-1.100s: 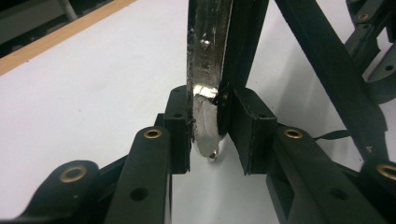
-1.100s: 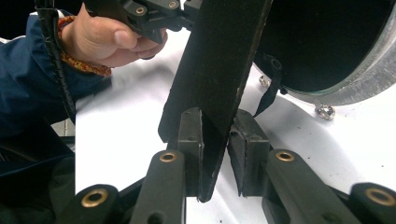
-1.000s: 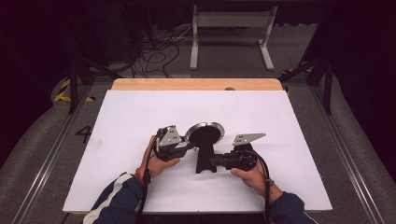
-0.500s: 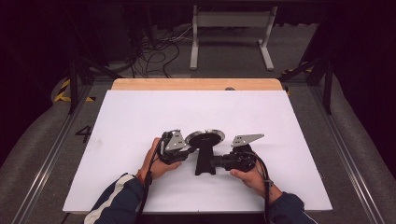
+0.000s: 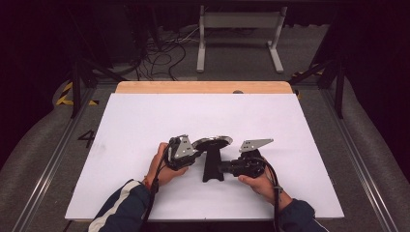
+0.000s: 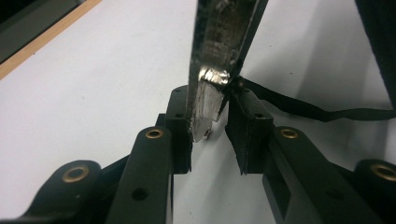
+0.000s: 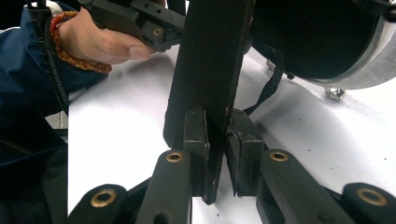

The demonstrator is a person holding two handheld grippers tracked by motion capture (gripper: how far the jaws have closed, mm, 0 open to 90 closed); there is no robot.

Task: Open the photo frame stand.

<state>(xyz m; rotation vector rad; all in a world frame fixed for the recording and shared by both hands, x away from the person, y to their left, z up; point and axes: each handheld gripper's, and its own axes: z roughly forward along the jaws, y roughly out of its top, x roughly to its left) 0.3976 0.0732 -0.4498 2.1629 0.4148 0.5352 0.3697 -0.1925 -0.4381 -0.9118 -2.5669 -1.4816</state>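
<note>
Pan (image 5: 212, 142), a small round one with a black handle (image 5: 212, 166), is above the white sheet (image 5: 145, 116) that covers the table, near the front middle of it. It is lifted and tilted, so the round part looks like a thin grey oval in the high view, and the handle points toward the person. The left gripper (image 5: 193, 153) pinches the metal rim of the pan; in the left gripper view the shiny, scratched rim (image 6: 212, 93) stands between the two black pads, and both pads press on it. The right gripper (image 5: 223, 167) pinches the handle from the right side. In the right gripper view the flat black handle (image 7: 210, 70) goes up between the pads, and they are closed on its lower end. Behind it I see the dark underside of the pan (image 7: 317, 37) and the person's left hand (image 7: 100, 42). A thin black strap (image 7: 268, 91) hangs from the handle.
</note>
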